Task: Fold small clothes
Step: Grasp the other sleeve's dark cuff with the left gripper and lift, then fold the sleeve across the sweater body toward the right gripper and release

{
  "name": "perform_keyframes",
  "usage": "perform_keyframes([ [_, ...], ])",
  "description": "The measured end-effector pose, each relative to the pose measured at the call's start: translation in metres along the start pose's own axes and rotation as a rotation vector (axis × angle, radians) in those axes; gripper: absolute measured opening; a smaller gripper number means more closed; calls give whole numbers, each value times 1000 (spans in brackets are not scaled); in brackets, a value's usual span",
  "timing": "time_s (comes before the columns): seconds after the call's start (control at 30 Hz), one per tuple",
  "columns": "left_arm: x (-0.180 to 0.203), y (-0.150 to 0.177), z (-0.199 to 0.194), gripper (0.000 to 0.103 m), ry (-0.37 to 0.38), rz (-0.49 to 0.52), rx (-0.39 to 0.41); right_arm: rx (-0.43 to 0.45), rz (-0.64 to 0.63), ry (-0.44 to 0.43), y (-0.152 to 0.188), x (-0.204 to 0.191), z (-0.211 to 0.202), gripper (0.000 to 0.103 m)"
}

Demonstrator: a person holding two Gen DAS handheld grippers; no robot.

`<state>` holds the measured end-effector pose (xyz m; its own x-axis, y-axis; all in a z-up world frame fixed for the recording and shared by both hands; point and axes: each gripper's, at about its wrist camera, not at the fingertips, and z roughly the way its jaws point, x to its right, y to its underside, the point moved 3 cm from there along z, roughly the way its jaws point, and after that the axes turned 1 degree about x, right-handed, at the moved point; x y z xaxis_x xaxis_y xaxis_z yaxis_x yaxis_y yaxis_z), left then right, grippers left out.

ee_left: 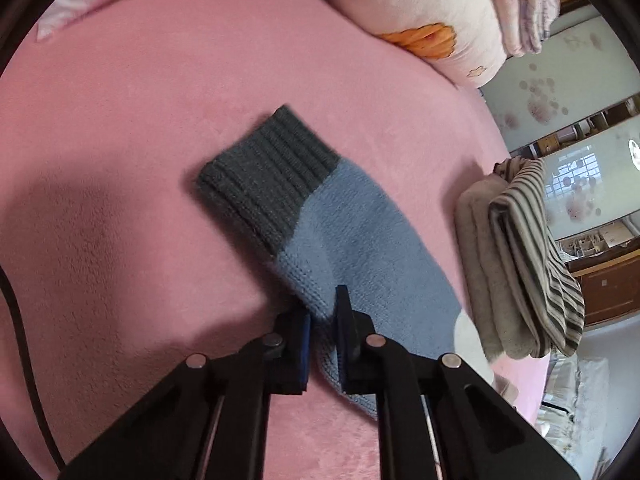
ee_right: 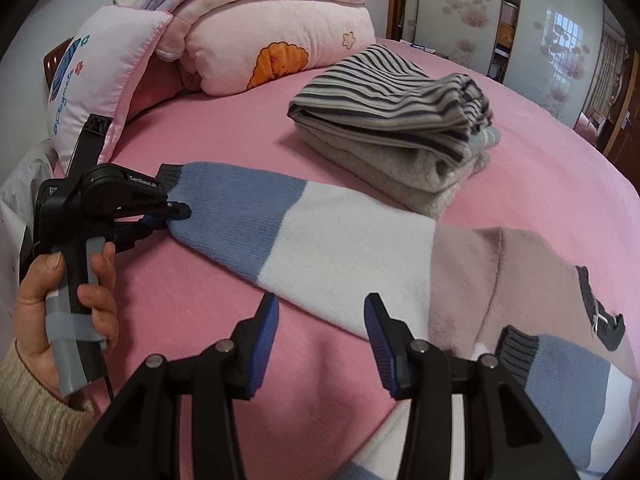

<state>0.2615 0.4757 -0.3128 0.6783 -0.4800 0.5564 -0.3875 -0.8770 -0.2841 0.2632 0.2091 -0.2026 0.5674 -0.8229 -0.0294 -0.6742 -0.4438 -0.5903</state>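
Left wrist view: the left gripper (ee_left: 323,322) has its two fingers pinched on the edge of a sweater sleeve (ee_left: 320,224), the knit bunched between the blue pads. Ahead of the fingertips the sleeve runs up and to the left, light blue first, then a dark grey ribbed cuff (ee_left: 268,176) lying flat on the pink bedsheet (ee_left: 120,160). Off to the right of the fingers, near the bed's edge, sits a folded stack of clothes (ee_left: 520,256) — a beige piece with a striped one on top. Beyond the cuff, far ahead, lies a pink pillow (ee_left: 420,12) with an orange print.

From the right wrist view, the right gripper (ee_right: 321,344) hovers with its fingers wide apart and nothing between them. Just ahead of the fingertips the sweater (ee_right: 360,248) stretches across the sheet: the white band of the sleeve lies directly in front of the gap, the blue band further left, and the pinkish body to the right of the right finger. A second sleeve with a grey cuff (ee_right: 520,352) lies just beside that right finger. At far left the left gripper (ee_right: 176,216) shows side-on, held by the person's hand (ee_right: 68,292), its tips closed on the blue part of the sleeve close to the cuff. The striped stack (ee_right: 400,120) rests ahead and slightly right — well beyond the sweater, apart from it.
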Motion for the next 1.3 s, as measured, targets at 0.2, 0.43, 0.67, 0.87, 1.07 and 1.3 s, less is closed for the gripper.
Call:
perform_keyframes([
  [0.2, 40, 7, -41, 7, 90, 65, 65, 15, 47, 29, 8, 29, -18, 44],
  [0.43, 136, 46, -95, 7, 259, 256, 60, 18, 121, 94, 17, 77, -42, 44],
  [0.67, 236, 124, -128, 7, 405, 455, -36, 74, 230, 133, 36, 136, -86, 44],
  [0.87, 297, 202, -123, 7, 465, 561, -140, 90, 287, 214, 73, 190, -122, 44],
  [1.07, 327, 279, -90, 7, 464, 612, -255, 82, 371, 275, 120, 245, -147, 44],
  [1.3, 335, 353, -36, 7, 371, 693, -376, 61, 492, 284, 165, 291, -154, 44],
])
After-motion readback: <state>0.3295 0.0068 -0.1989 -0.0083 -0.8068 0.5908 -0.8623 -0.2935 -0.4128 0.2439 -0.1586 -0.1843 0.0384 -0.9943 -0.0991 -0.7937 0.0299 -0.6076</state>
